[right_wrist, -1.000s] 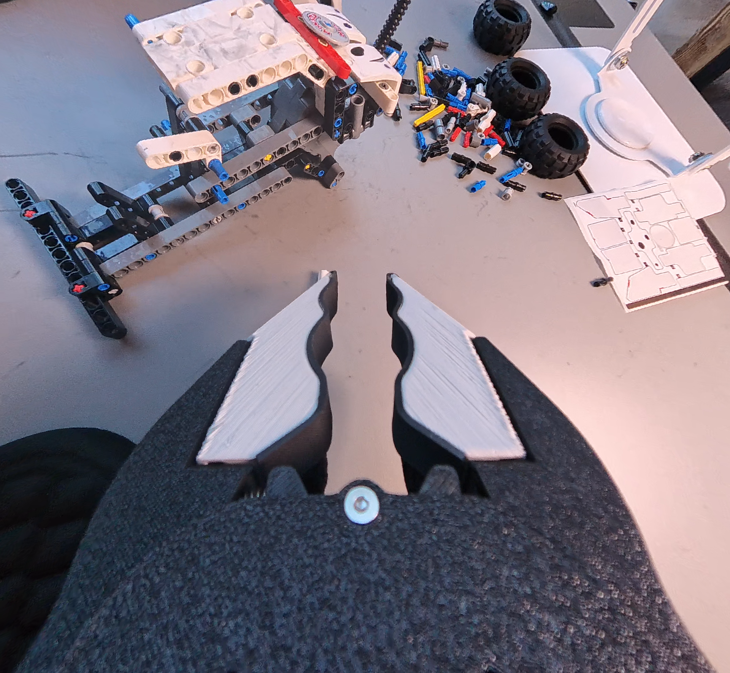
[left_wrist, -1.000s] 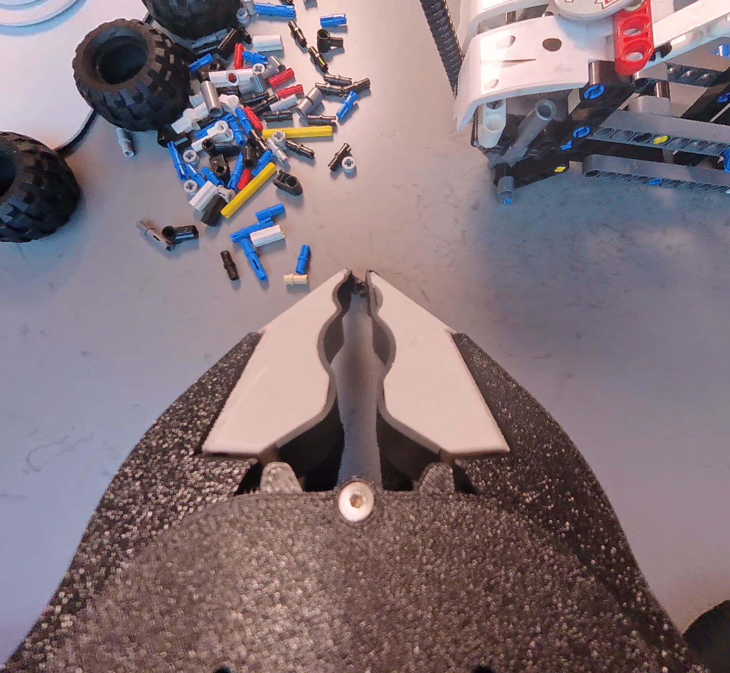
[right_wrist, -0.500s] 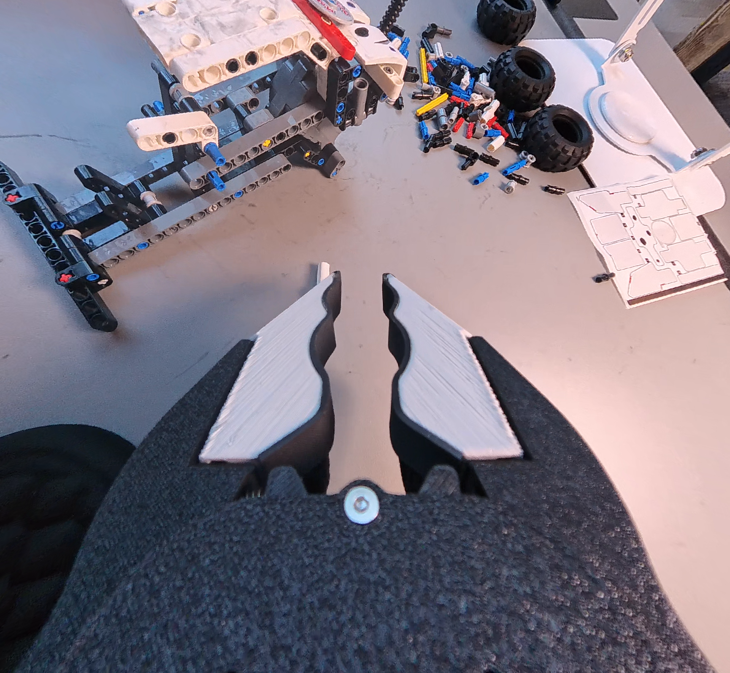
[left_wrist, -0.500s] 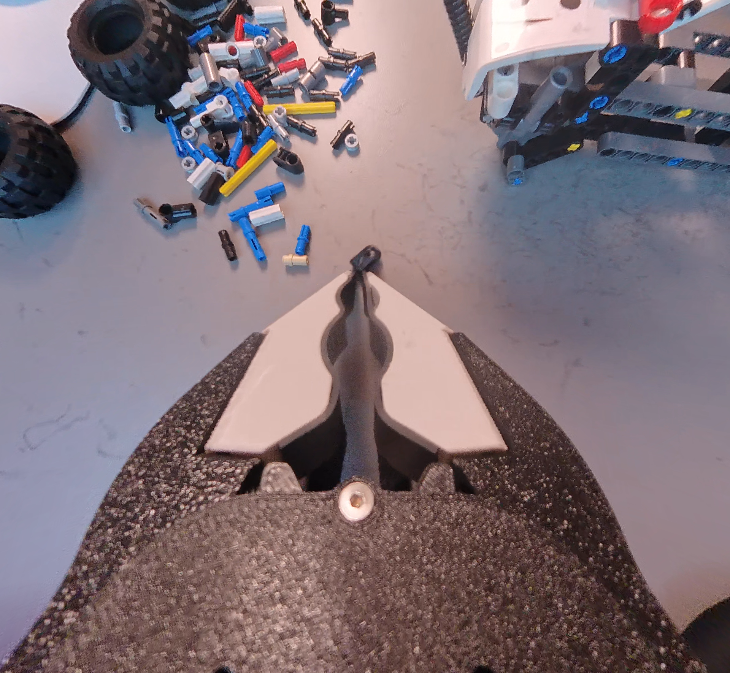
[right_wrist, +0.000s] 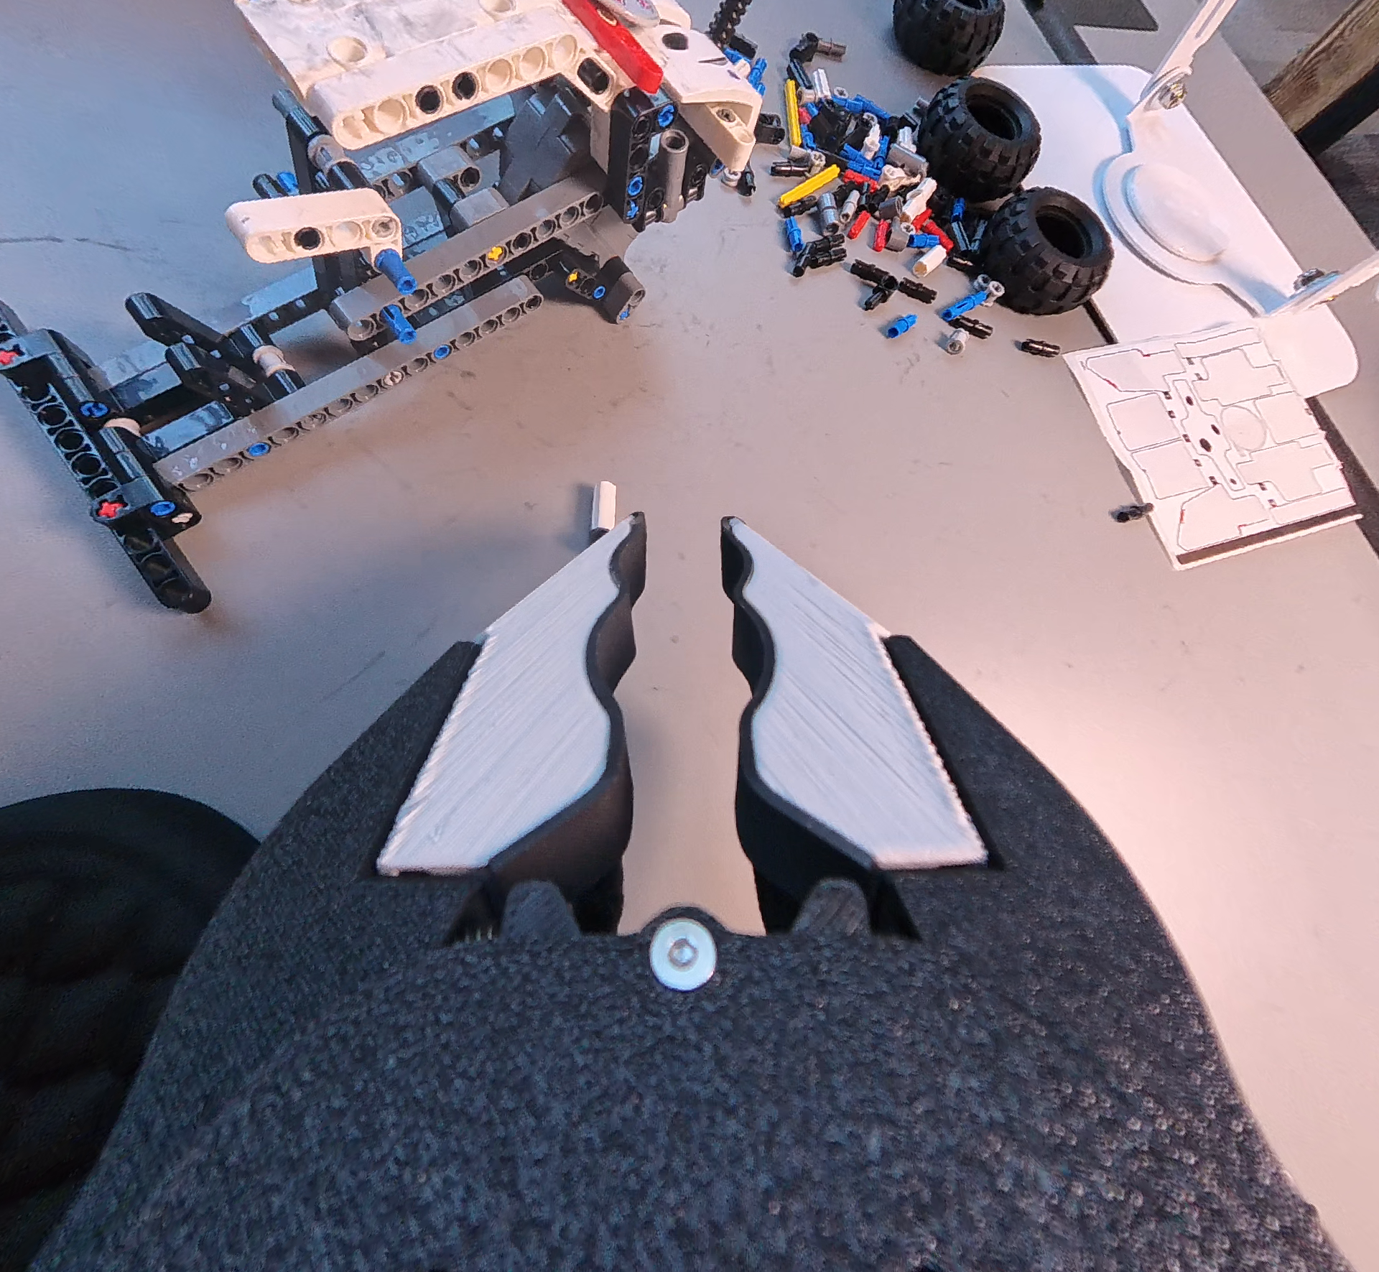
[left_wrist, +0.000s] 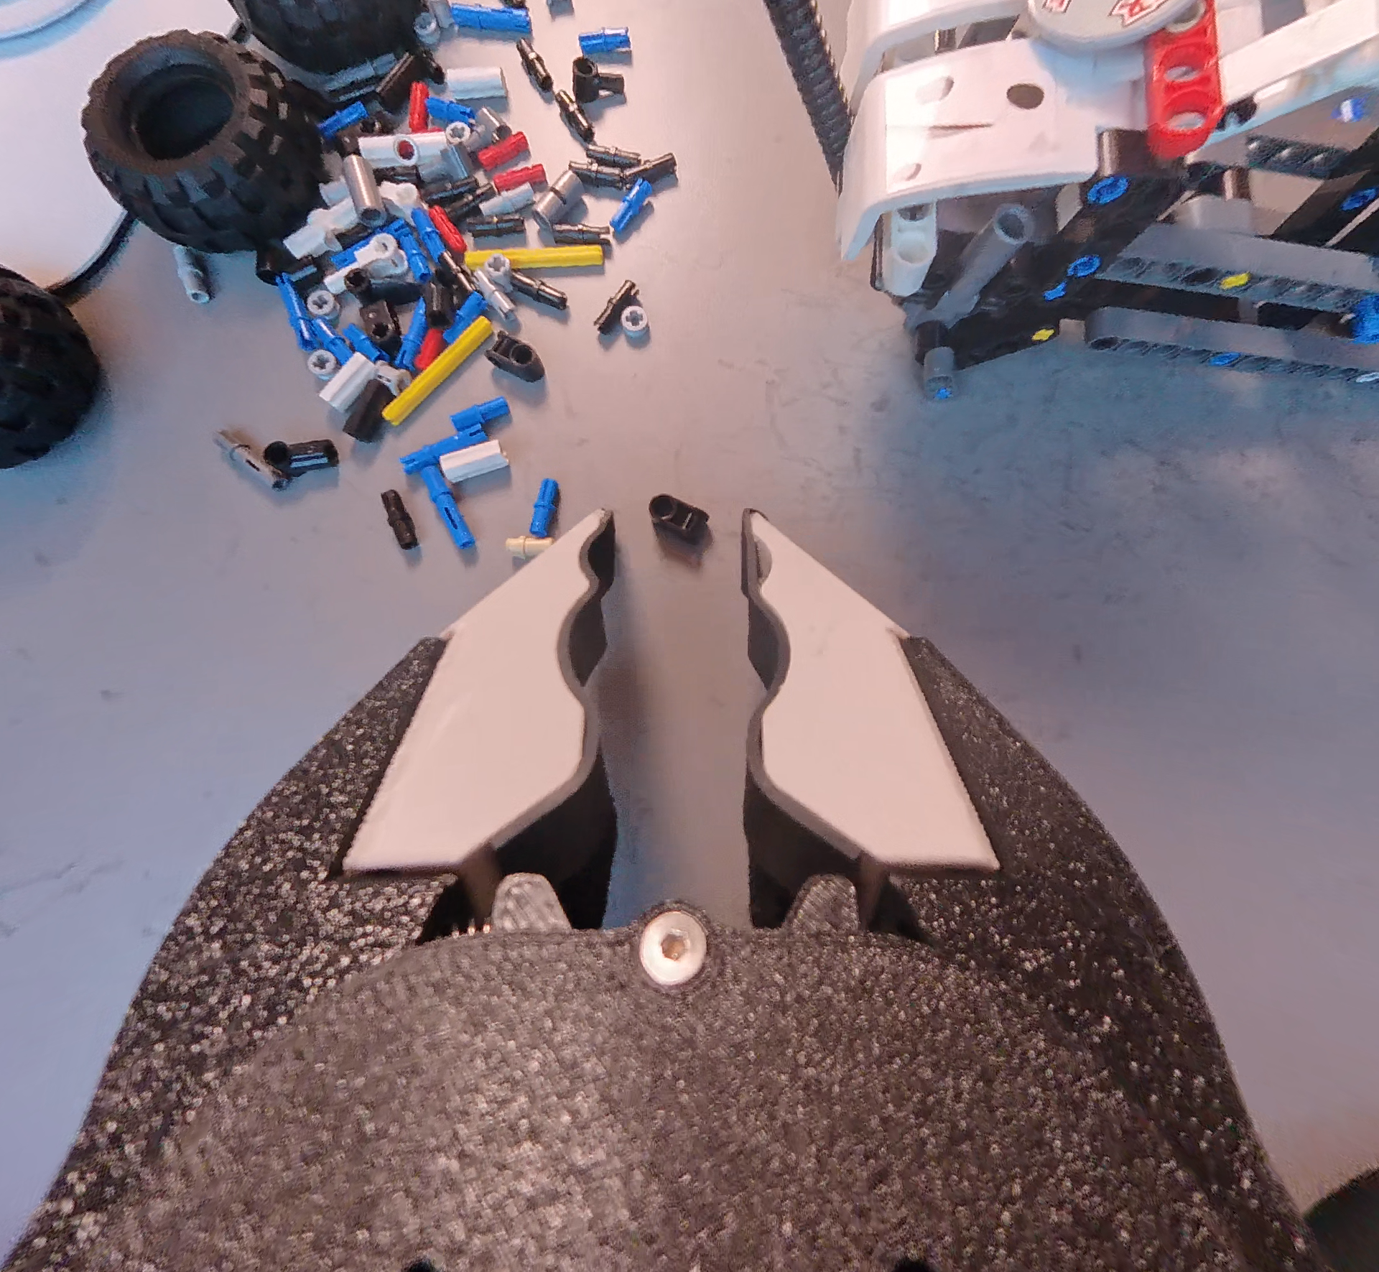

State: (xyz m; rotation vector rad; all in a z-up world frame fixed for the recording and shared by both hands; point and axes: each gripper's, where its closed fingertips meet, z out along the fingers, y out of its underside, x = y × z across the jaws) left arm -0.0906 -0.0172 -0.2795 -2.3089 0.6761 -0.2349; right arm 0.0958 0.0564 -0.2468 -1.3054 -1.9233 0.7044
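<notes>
Fingers of my left gripper (left_wrist: 677, 516) are spread, with a small black connector (left_wrist: 677, 514) lying loose on the grey table (left_wrist: 1045, 639) between the tips, touching neither that I can see. Far left of it sits the pile of small pins (left_wrist: 448, 229) beside black tyres (left_wrist: 198, 143); far right, the half-built model truck (left_wrist: 1082, 139). My right gripper (right_wrist: 683, 527) is parted too, holding nothing, a small white piece (right_wrist: 601, 506) just beyond its left tip.

Left gripper (left_wrist: 677, 523) angled downward, jaws spread apart, right gripper (right_wrist: 683, 527) likewise, jaws parted
</notes>
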